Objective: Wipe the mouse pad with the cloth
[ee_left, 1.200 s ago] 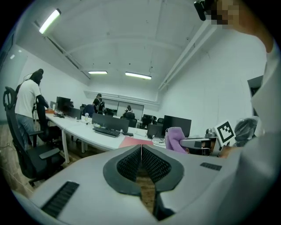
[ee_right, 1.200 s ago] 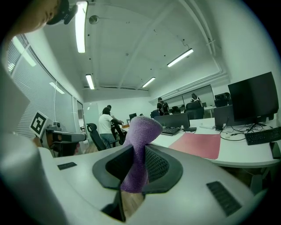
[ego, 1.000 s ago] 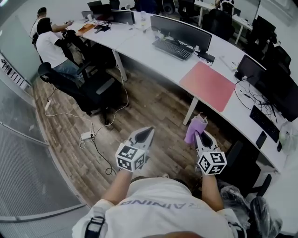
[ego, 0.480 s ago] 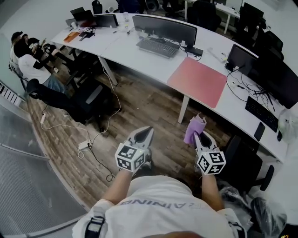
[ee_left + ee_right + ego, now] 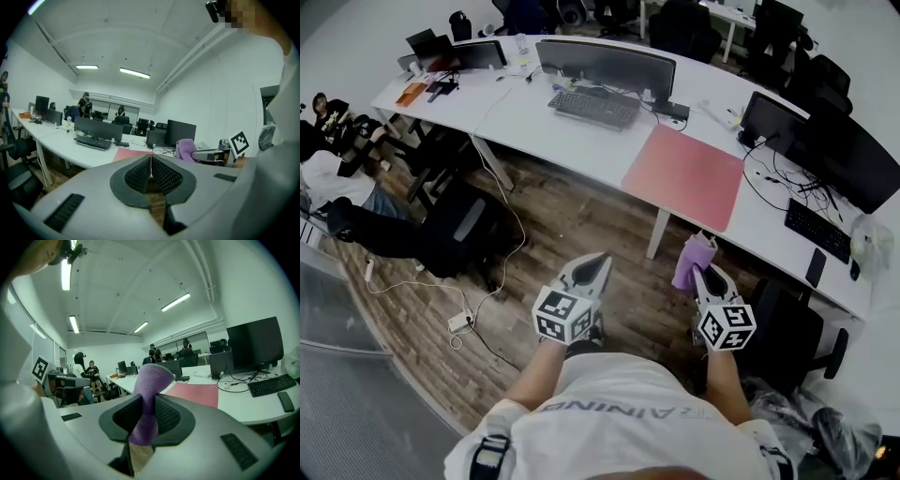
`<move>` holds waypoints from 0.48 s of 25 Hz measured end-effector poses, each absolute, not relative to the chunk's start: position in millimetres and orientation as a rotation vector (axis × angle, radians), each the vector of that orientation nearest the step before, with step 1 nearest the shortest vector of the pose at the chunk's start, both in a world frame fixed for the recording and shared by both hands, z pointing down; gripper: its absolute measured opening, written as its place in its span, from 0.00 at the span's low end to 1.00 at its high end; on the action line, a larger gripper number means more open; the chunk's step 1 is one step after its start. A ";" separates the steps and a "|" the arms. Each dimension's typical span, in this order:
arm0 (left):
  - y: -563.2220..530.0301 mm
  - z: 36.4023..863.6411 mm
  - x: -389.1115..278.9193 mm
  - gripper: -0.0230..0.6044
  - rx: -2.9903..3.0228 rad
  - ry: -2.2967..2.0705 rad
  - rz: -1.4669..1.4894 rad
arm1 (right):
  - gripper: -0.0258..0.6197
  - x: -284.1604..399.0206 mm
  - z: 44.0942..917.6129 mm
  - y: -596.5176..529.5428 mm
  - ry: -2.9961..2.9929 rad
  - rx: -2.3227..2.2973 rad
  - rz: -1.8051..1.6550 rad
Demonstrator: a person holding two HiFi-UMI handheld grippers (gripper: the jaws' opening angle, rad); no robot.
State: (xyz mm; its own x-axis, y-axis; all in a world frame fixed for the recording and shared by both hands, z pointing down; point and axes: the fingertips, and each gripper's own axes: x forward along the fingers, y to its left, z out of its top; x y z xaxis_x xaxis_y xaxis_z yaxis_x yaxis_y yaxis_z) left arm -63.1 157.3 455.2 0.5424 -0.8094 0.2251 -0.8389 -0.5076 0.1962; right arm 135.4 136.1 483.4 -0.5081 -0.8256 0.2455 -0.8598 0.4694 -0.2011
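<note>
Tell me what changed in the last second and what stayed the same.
Only the view shifted: in the head view the desk and red mouse pad slid left, and the seated person drifted to the left edge. Nothing was grasped or released. The right gripper stays shut on the purple cloth, the left gripper stays shut and empty, both short of the desk.

head view looks steeply down from overhead; both gripper views face the desk point(image 5: 534, 112) (all share the mouse pad point(image 5: 684, 176)).
</note>
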 end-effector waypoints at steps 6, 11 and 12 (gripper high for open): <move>107.4 455.7 -100.7 0.09 2.518 -1.312 0.143 | 0.18 95.2 474.4 92.7 -2.562 1.534 0.439; 66.0 455.9 -132.4 0.09 2.543 -1.268 0.137 | 0.18 65.1 473.1 59.9 -2.525 1.580 0.432; 58.6 456.3 -139.2 0.09 2.547 -1.260 0.135 | 0.18 58.7 473.2 54.0 -2.518 1.588 0.431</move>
